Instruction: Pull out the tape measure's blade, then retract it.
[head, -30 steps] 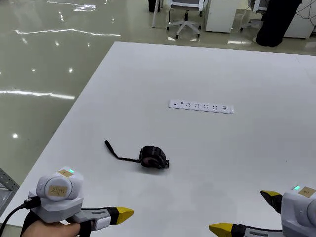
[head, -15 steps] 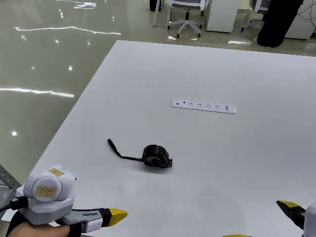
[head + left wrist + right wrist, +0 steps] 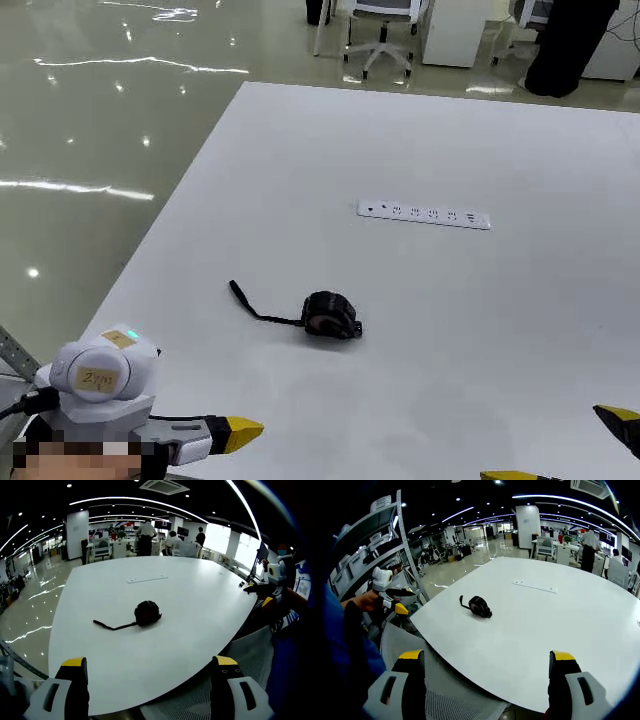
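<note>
A black tape measure [image 3: 331,315] lies on the white table [image 3: 450,120], its black wrist strap [image 3: 250,303] trailing to the left and its blade fully in. From the left gripper view the tape measure [image 3: 147,613] is well ahead of my left gripper [image 3: 150,662], whose jaws stand wide open with nothing between them. My right gripper [image 3: 486,655] is also open and holds nothing, with the tape measure [image 3: 480,605] far in front of it. In the head view both grippers hang near the table's near edge; a yellow left fingertip [image 3: 243,431] shows at the bottom left.
A white power strip [image 3: 424,214] lies beyond the tape measure. The table's left edge drops to a glossy floor [image 3: 90,120]. Office chairs [image 3: 380,40] stand past the far edge. A grey mesh seat [image 3: 440,685] sits below the near edge.
Both grippers have drawn back toward the near edge; the right one has nearly slid out of the head view. The tape measure lies where it was; the camera shifted slightly.
</note>
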`<state>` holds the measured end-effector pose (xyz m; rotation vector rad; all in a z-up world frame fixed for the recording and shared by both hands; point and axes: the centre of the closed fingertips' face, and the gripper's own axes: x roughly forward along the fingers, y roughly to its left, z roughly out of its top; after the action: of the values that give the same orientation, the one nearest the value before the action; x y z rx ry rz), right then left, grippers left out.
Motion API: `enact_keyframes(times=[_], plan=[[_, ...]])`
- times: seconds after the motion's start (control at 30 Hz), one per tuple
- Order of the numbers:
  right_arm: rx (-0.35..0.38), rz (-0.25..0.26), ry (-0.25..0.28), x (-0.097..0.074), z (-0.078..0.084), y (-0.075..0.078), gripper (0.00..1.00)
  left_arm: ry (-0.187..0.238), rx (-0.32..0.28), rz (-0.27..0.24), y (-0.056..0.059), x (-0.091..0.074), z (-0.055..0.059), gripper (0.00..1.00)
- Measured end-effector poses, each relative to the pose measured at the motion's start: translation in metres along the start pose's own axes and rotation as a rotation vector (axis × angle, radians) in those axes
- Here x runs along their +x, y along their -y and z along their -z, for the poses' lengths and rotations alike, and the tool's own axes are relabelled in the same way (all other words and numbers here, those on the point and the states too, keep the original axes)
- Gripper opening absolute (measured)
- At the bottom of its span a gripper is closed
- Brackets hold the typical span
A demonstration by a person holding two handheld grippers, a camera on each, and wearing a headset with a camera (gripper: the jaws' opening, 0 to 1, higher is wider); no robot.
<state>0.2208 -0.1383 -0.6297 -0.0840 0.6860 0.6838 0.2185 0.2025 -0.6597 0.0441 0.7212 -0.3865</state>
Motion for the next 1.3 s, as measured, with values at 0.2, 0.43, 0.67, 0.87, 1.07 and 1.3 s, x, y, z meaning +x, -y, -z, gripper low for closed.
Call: enact_keyframes(times=[0.2, 0.43, 0.67, 0.87, 1.07, 1.3], plan=[[-0.017, -0.004, 0.001, 0.003, -0.004, -0.001, 1.0, 0.004, 0.001, -0.004, -0.006, 0.005, 0.0, 1.0], [-0.013, -0.002, -0.003, 0.005, -0.002, 0.002, 1.0, -0.017, 0.006, 0.001, -0.005, 0.012, 0.005, 1.0], [-0.004, -0.009, -0.018, 0.008, 0.004, 0.001, 1.0, -0.025, -0.006, -0.002, -0.005, 0.016, 0.008, 1.0], [-0.001, -0.011, -0.02, 0.009, 0.004, 0.001, 1.0, -0.032, -0.009, -0.002, -0.005, 0.018, 0.009, 1.0], [-0.001, -0.014, -0.025, 0.011, 0.005, 0.002, 1.0, -0.036, -0.017, -0.008, -0.005, 0.018, 0.009, 1.0], [-0.004, -0.019, -0.029, 0.012, 0.005, 0.003, 1.0, -0.039, -0.027, -0.013, -0.004, 0.019, 0.011, 1.0]])
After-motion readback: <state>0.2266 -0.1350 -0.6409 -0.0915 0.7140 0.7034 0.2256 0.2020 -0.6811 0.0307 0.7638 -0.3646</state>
